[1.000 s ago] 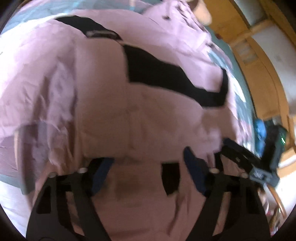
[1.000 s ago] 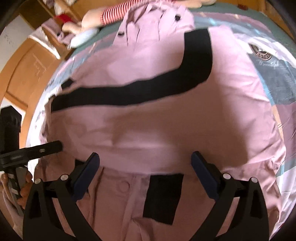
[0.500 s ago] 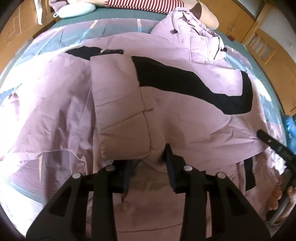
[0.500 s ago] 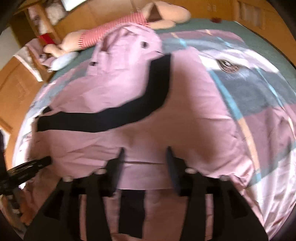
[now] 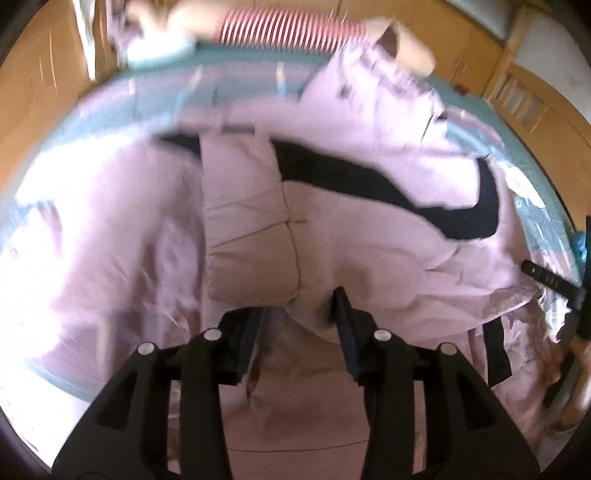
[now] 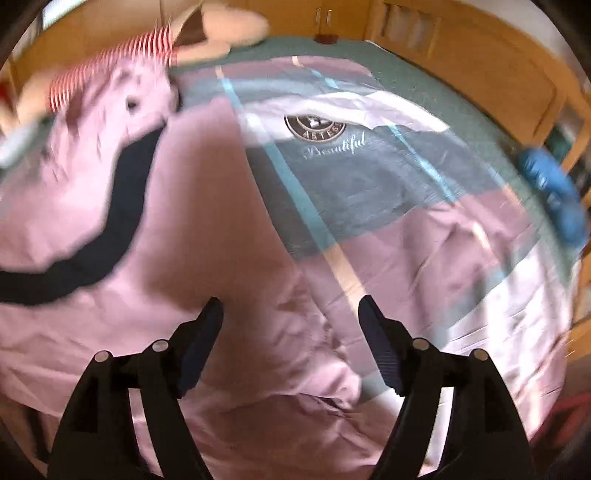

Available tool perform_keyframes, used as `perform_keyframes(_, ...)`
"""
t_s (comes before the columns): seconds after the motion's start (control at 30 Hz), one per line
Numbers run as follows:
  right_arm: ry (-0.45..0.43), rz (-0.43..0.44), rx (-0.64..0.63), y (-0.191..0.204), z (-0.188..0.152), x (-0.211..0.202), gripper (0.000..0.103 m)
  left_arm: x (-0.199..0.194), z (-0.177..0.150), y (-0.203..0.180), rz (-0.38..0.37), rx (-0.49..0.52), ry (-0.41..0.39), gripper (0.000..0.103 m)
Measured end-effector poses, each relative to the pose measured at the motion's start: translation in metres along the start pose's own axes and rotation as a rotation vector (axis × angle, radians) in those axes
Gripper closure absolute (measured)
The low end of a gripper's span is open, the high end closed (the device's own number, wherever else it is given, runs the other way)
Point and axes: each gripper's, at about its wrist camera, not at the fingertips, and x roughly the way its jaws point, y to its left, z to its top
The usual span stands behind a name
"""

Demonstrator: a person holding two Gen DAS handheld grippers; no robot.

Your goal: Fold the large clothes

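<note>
Since a second ago both views have swung: the left gripper, which then stood wide over the jacket's lower part, now shows its jaws much narrower and opening again, with a bulge of pink fabric lying between the fingers, though blur hides whether the pads press on it; the right gripper has slid sideways off the middle of the jacket toward its edge, so that the bedspread now fills most of its view, and its jaws are opening, fairly wide, with loose pink cloth under them and nothing pinched. The pink jacket lies spread on the bed with a curved black stripe across it, one sleeve folded in over the body, and its hood toward the far end. Beyond the hood, a stuffed toy in a red-and-white striped top lies along the head of the bed. In the right wrist view the bedspread bears a round badge with script lettering under it, and a blue object sits near the bed's far edge. Wooden furniture surrounds the bed
</note>
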Motion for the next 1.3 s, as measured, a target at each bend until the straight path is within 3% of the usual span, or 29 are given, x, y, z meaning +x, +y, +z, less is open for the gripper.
perform_keyframes(0.03,-0.038,0.025,-0.009,0.004,0.001,-0.007,0.027,-0.008,0.0,-0.005,0.018,0.025,-0.043,0.058)
perform_keyframes(0.1,-0.116,0.103,-0.093,0.028,0.004,-0.02,0.027,-0.023,0.0,-0.012,0.059,0.052,-0.122,0.035)
perform_keyframes(0.13,-0.125,0.139,-0.157,0.044,0.004,-0.022,0.027,-0.026,0.001,-0.013,0.076,0.053,-0.143,0.03)
perform_keyframes(0.17,-0.114,0.14,-0.204,0.053,0.005,-0.017,0.027,-0.029,0.001,-0.012,0.108,0.055,-0.169,0.021)
perform_keyframes(0.2,-0.084,0.116,-0.26,0.066,0.003,-0.009,0.027,-0.031,0.002,-0.012,0.136,0.053,-0.185,0.019)
perform_keyframes(0.27,0.009,0.04,-0.347,0.085,-0.01,0.018,0.027,-0.031,0.005,-0.006,0.18,0.031,-0.183,0.019)
perform_keyframes(0.43,0.027,0.062,-0.29,0.07,-0.013,0.02,0.017,-0.016,0.007,0.008,0.146,-0.008,-0.117,0.019)
perform_keyframes(0.53,0.012,0.055,-0.294,0.071,-0.014,0.018,0.016,0.023,0.003,0.003,0.149,0.03,0.065,0.019)
perform_keyframes(0.63,-0.051,0.122,-0.257,0.071,-0.011,0.005,0.016,0.049,-0.004,0.01,0.124,-0.01,0.185,0.017)
perform_keyframes(0.73,-0.101,0.122,-0.26,0.072,-0.006,0.001,0.016,0.049,-0.003,0.011,0.12,-0.017,0.188,0.016)
perform_keyframes(0.8,-0.01,0.057,-0.265,0.071,-0.006,0.021,0.015,0.049,-0.005,0.009,0.131,-0.003,0.188,0.016)
perform_keyframes(0.83,0.029,0.072,-0.247,0.067,-0.008,0.031,0.012,0.05,-0.005,0.007,0.136,0.003,0.188,0.015)
perform_keyframes(1.2,0.03,0.067,-0.24,0.063,-0.009,0.033,0.004,0.054,-0.006,0.003,0.154,0.02,0.197,0.013)
perform_keyframes(1.3,0.028,0.061,-0.244,0.064,-0.012,0.031,0.003,0.047,-0.005,0.006,0.146,-0.018,0.17,0.013)
